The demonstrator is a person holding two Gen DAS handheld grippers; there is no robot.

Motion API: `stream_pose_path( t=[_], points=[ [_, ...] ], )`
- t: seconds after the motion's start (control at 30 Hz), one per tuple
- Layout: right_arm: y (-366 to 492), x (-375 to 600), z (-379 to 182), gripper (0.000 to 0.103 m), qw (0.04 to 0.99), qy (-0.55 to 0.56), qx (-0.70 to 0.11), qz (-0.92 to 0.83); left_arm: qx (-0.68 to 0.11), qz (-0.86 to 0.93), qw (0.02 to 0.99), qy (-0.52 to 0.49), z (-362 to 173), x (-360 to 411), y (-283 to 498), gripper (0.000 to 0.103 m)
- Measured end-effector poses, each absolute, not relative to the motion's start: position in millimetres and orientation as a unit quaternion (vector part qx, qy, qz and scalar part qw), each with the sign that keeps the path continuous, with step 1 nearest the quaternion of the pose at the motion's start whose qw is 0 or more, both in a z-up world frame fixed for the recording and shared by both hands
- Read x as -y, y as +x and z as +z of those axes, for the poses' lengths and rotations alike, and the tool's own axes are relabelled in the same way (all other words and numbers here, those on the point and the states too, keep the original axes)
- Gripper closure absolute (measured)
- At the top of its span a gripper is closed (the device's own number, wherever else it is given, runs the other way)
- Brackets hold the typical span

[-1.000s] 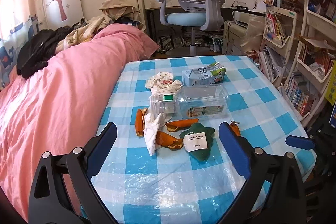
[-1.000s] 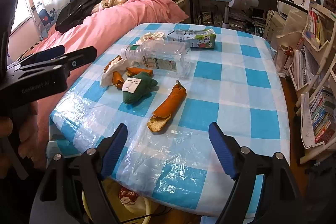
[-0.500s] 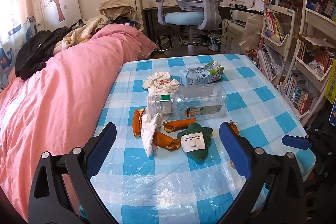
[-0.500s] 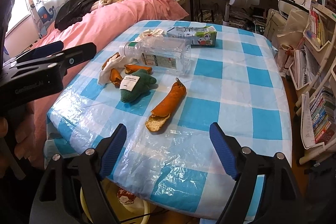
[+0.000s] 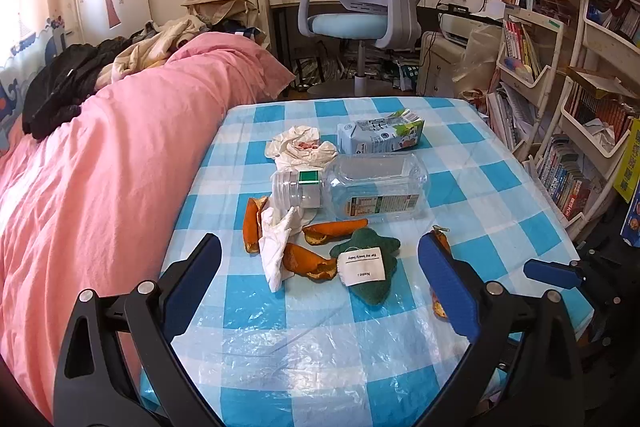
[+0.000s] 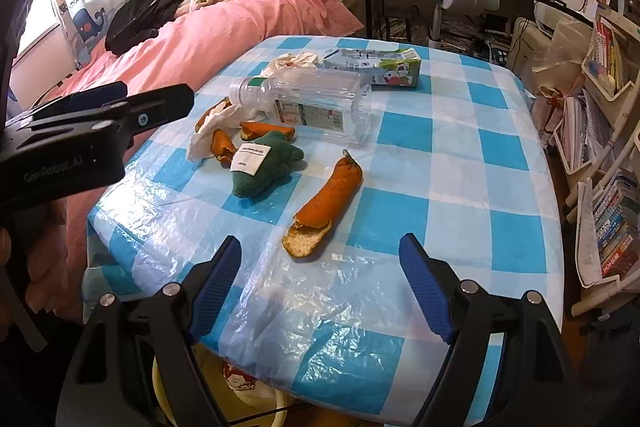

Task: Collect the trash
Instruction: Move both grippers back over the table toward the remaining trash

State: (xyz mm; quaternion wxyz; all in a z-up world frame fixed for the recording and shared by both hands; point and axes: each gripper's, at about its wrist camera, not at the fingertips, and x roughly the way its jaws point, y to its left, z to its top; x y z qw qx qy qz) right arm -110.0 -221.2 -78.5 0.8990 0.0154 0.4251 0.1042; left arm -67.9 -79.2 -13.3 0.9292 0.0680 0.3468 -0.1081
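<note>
Several scraps of trash lie near the middle of the blue-checked table: curled orange peels (pale pith showing at the torn end), a crushed clear bottle on its side, a milk carton, crumpled tissues and a green felt piece with a white tag. Left gripper and right gripper hover with jaws spread, grasping nothing.
</note>
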Motion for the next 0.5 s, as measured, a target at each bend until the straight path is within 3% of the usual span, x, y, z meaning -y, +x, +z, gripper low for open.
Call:
stream_pose_path(
  t=[0.5],
  points=[
    [-93.2, 209.0, -87.4, 0.025, 0.895, 0.014, -0.435, 0.101, -0.365, -0.099, 0.925, 0.039, -17.7, 65.2, -54.1, 0.008]
  ],
)
